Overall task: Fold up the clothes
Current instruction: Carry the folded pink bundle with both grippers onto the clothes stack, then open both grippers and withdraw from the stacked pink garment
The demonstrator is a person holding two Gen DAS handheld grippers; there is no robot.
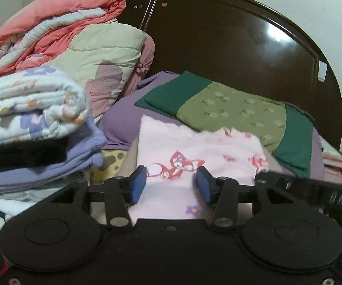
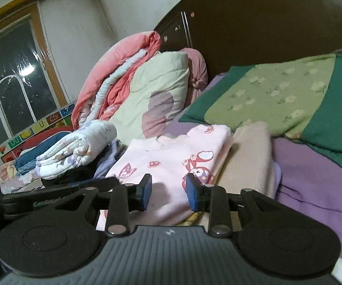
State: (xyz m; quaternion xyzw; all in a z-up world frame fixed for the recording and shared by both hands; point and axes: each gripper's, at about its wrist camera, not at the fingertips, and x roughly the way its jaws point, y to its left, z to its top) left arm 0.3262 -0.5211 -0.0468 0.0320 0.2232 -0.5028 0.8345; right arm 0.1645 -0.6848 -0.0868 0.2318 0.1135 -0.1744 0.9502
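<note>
Left gripper: blue pads spread, nothing pinched, hovering over near part of pale pink cotton garment with red cartoon-fox print. Right gripper: jaws parted, narrower gap, empty, above same garment.

Garment lies folded flat on beige fleece blanket, beside stack of folded floral white and lilac clothes, in front of green patchwork pillow and dark wooden headboard.

Step, judged: fold on this piece looks complete, both grippers released.

Next move likely: lift folded piece onto stack, or reach for an unfolded item; calls for level grip on both near corners so layers stay aligned.
</note>
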